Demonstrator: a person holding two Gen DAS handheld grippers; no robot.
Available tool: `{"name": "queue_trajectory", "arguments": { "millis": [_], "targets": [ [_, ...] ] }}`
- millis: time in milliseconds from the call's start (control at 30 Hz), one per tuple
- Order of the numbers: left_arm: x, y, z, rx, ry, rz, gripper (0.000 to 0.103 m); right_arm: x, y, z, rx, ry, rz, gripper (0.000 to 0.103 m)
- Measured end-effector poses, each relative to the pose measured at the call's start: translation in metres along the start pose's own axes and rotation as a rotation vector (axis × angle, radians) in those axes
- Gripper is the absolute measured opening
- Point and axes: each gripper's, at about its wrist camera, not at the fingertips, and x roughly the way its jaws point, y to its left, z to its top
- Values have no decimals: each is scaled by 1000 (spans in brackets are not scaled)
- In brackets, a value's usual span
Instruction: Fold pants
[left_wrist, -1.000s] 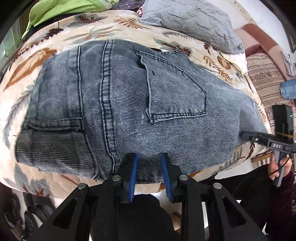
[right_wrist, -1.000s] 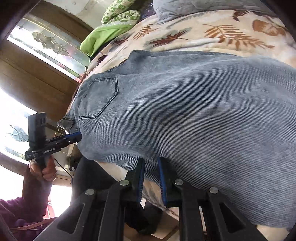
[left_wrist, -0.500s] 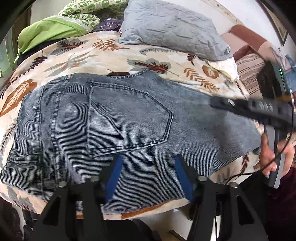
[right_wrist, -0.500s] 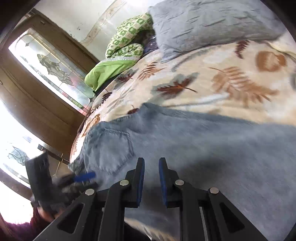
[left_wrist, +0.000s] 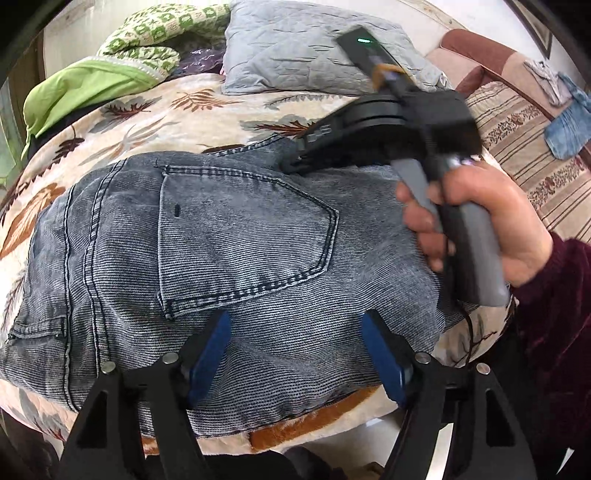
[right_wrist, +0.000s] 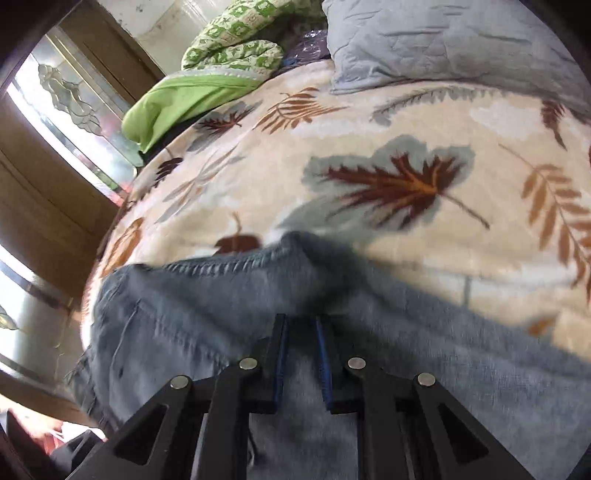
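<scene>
Blue pants (left_wrist: 236, 236) lie mid-frame; left gripper (left_wrist: 295, 354) just opened, empty; right gripper (right_wrist: 301, 358) closed, empty. Grab both layers.

Each view looks steeply down along its own claw, close over the bed (left_wrist: 207, 110). The left claw (left_wrist: 295, 354) view faces the pants (left_wrist: 229, 240) seat; the right claw (right_wrist: 301, 354) view hovers nearer. Both share the grey pillow (right_wrist: 443, 40).
</scene>
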Motion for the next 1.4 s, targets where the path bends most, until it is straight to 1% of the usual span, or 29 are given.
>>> {"name": "queue_trajectory", "arguments": {
  "millis": [100,167,233,300,333,367,433,567,667,733,800,833,867,933,1000,1033,1067,1100,1133,1167,1200,1267,1300,1333,1400],
  "targets": [
    [2,-4,3,15,1,26,75,7,13,9,-69,-33,-96,14],
    [2,-5,4,12,1,32,77,9,11,15,-54,-39,-101,14],
    [2,-6,5,11,3,43,77,6,1,21,-28,-73,-130,13],
    [-2,-7,5,6,1,50,77,-5,-10,21,33,-90,-49,13],
    [-5,-6,5,-5,-7,49,77,-13,-14,21,65,-102,-21,15],
    [-9,-4,5,-21,-22,46,77,-26,-17,20,81,-123,-6,18],
    [-15,-1,7,-50,-42,55,77,-55,-20,14,64,-147,-10,18],
    [-14,2,13,-110,-39,38,79,-110,-41,-11,71,-166,-45,18],
    [-6,-5,16,-120,-23,29,79,-153,-72,-37,115,-191,-114,18],
    [0,-11,19,-113,-16,35,80,-181,-101,-57,147,-188,-150,18],
    [2,-16,21,-98,-22,39,80,-211,-131,-83,193,-204,-184,18],
    [1,-17,22,-102,-25,38,80,-228,-147,-99,233,-219,-197,18],
    [1,-18,24,-109,-29,26,80,-245,-163,-116,285,-239,-189,18],
    [0,-24,32,-117,-40,-8,80,-272,-190,-147,393,-293,-132,18],
    [1,-33,39,-99,-44,-19,80,-291,-213,-179,525,-348,-36,27],
    [2,-39,43,-83,-47,-24,80,-298,-221,-193,578,-367,11,46],
    [3,-46,46,-66,-49,-32,80,-303,-225,-207,625,-389,55,71],
    [3,-52,48,-54,-51,-36,80,-307,-228,-220,660,-418,99,77],
    [4,-57,50,-44,-52,-38,80,-307,-228,-230,683,-438,154,78],
    [6,-62,51,-34,-51,-43,80,-305,-227,-238,699,-438,213,78],
    [6,-65,52,-30,-49,-47,80,-301,-226,-248,722,-429,270,78],
    [9,-72,52,-21,-43,-51,80,-291,-226,-262,779,-418,346,78],
    [11,-75,52,-13,-37,-48,80,-279,-225,-269,823,-397,393,78],
    [12,-77,51,-8,-32,-45,80,-271,-226,-275,855,-380,424,78],
    [14,-79,49,-5,-23,-42,80,-251,-226,-283,921,-342,459,78]
  ]
}}
